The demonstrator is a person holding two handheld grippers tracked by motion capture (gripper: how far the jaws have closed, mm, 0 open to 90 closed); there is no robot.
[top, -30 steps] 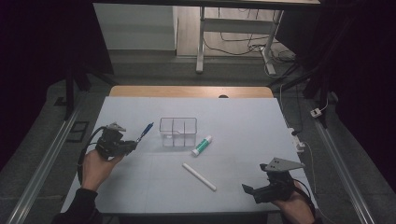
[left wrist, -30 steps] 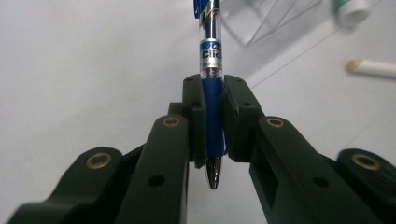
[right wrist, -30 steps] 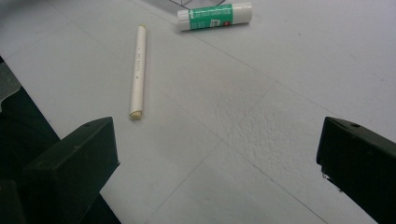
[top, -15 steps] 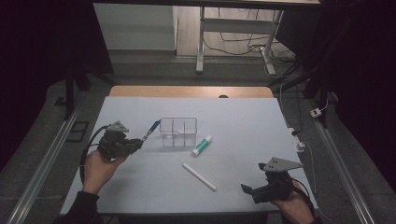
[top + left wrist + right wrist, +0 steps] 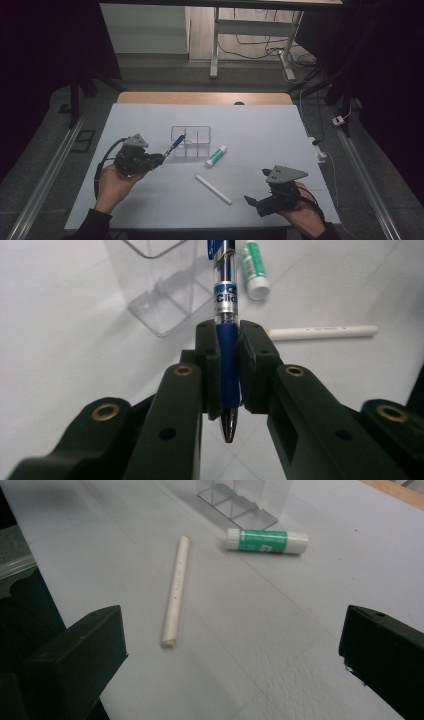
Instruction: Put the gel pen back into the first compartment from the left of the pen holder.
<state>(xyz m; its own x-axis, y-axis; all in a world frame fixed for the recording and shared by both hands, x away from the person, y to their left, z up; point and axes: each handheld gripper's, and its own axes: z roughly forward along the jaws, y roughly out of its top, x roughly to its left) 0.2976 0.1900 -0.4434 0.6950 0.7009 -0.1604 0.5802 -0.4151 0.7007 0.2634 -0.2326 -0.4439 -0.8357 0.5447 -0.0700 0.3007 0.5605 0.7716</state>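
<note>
At 9 o'clock of the clear organizer (image 5: 191, 141), the blue pen (image 5: 175, 144) is clamped in the left gripper (image 5: 159, 159), carried closer than 1 s ago; its far end is now at the rim, so insertion looks imminent. The right gripper (image 5: 255, 202) is held idle at 5 o'clock, jaws apart, beside the white stick (image 5: 213, 189).

White stick (image 5: 176, 587), glue stick (image 5: 266, 540) — claw (image 5: 232, 650) agape
</note>
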